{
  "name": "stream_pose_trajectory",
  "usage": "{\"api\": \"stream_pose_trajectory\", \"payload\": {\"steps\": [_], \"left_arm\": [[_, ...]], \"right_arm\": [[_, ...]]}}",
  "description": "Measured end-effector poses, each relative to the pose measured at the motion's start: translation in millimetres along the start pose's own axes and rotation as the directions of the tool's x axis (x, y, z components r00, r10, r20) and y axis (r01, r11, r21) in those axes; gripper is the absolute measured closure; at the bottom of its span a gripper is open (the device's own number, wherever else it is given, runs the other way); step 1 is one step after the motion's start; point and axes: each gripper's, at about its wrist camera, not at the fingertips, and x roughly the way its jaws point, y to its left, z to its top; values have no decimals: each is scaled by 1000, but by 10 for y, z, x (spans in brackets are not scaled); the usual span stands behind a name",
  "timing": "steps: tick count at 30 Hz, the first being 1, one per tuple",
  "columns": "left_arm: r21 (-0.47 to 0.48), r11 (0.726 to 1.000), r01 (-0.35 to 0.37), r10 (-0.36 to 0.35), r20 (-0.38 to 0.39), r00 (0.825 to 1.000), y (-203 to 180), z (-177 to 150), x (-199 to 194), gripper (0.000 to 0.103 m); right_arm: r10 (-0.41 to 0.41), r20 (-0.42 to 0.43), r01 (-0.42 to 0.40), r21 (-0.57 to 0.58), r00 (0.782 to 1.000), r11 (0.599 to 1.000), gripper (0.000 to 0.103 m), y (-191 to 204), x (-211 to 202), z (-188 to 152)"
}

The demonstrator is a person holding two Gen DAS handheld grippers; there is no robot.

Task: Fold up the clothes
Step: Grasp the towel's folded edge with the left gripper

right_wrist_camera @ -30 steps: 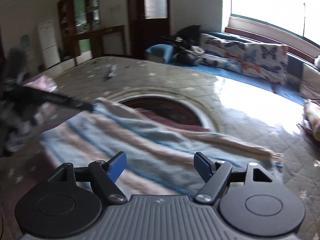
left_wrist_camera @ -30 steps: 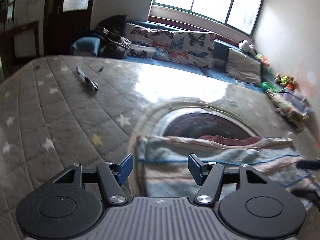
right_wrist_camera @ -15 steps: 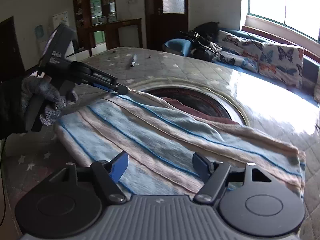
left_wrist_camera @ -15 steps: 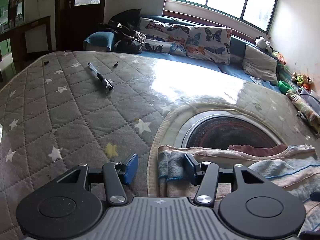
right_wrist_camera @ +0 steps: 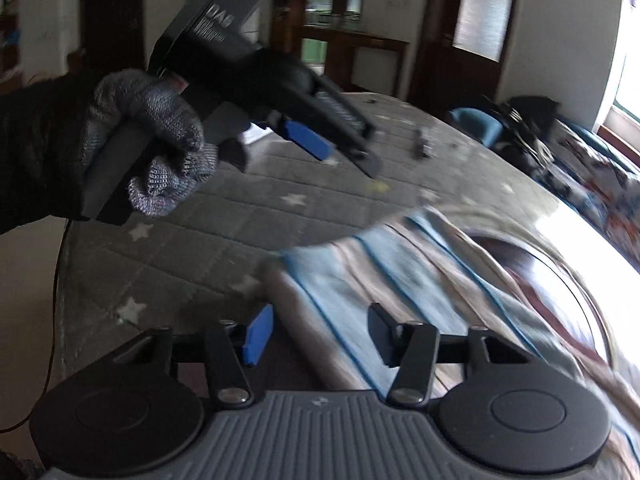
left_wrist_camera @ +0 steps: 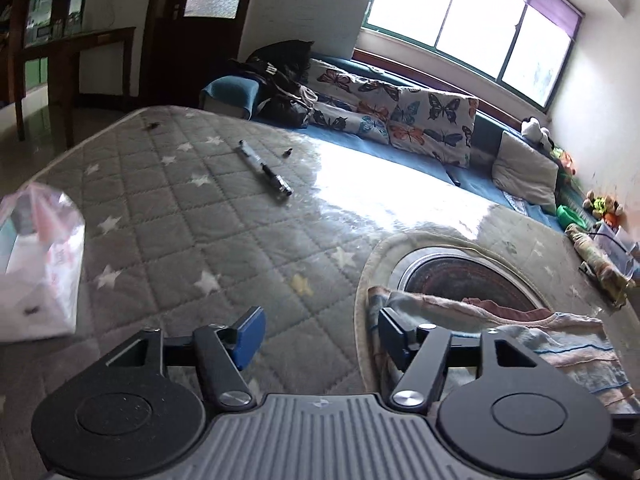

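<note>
striped garment point(left_wrist_camera: 532, 344): soft, light, drapes, lies flat on quilted mat point(left_wrist_camera: 168, 216) | hold: likely pinch hem corner | left gripper point(left_wrist_camera: 320, 334) jaws apart, empty | right gripper point(right_wrist_camera: 320, 332) jaws apart, empty

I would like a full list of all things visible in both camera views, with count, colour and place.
Striped cloth: one, blue and beige, lying on the mattress, right side.
Mattress: one, grey with stars, quilted.
Round rug: one, dark with pale border, partly under the cloth.
Pen: one, black and white, far on the mattress.
Plastic bag: one, white, left edge.
Butterfly cushions: several, white patterned, under the window.
Window: one, bright, far wall.
Left hand-held gripper: open, above the mattress.
Right hand-held gripper: open, over the cloth.
Gloved hand: one, grey, holding the left one.
</note>
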Motion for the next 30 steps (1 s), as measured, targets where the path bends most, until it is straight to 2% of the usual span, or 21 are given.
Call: {"api": "stream_pose_trajectory", "payload": {"steps": [2,7,10,13,18,24,26,29,30], "left_arm": [[-22,999,23,-23,-10,1000,35,-56,-23,34],[-64,995,82,-85,-41,996,50,-170,-39,32],[-85,989,122,-127,-52,991,5,-192,-26,30],[-123,980,155,-165,-71,984,-27,-183,31,29],[-209,960,188,-215,-115,970,-60,-177,159,29],[-324,919,226,-285,-147,947,-69,-193,288,31],[-376,896,237,-313,-155,937,-52,-222,326,37],[-419,871,256,-343,-145,928,-17,-249,338,56],[-423,868,262,-348,-140,927,-6,-253,331,69]], "right_arm": [[5,-7,-5,-42,1000,999,55,129,96,67],[-53,-14,52,-82,998,995,67,276,249,75],[-62,5,62,-44,998,997,83,230,210,60],[-54,30,54,10,998,999,89,150,152,51],[-36,91,27,107,995,994,92,-6,-64,58],[-36,153,8,179,988,984,93,-152,-343,45],[-39,167,7,184,985,983,93,-162,-409,22],[-30,168,-1,185,985,983,93,-160,-442,-1],[-26,164,-5,181,986,984,93,-160,-427,0]]}}
